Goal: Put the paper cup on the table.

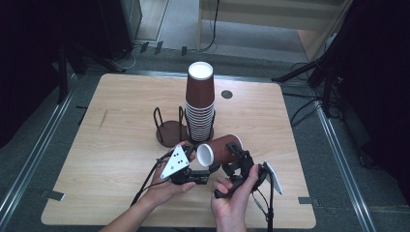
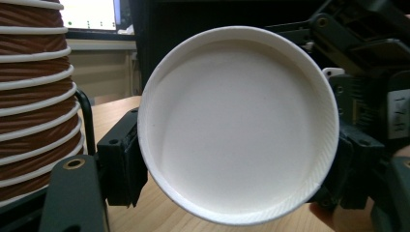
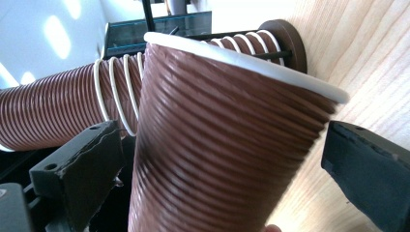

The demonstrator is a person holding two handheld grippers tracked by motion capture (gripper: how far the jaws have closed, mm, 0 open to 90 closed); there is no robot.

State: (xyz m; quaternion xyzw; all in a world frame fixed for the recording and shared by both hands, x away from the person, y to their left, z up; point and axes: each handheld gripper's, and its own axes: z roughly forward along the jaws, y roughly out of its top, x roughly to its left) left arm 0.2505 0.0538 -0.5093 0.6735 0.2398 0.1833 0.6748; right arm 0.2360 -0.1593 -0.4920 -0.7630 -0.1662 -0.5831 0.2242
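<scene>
A single brown ribbed paper cup (image 1: 222,147) lies on its side above the table's front, in front of the cup stack. Its white open mouth (image 2: 237,125) faces my left gripper's camera. My left gripper (image 1: 204,166) is shut on the cup, one jaw on each side of the rim. My right gripper (image 1: 235,157) reaches in from the right and is open. The cup's brown wall (image 3: 217,135) sits between its jaws, with a gap showing on the right side. A tall stack of upside-down brown cups (image 1: 199,104) stands in a wire holder mid-table.
A second round holder base (image 1: 170,133) with wire hoops stands bare just left of the stack. A small dark grommet (image 1: 226,94) sits in the wooden table (image 1: 121,111) at the back. Cables and stand legs lie on the floor beyond the table.
</scene>
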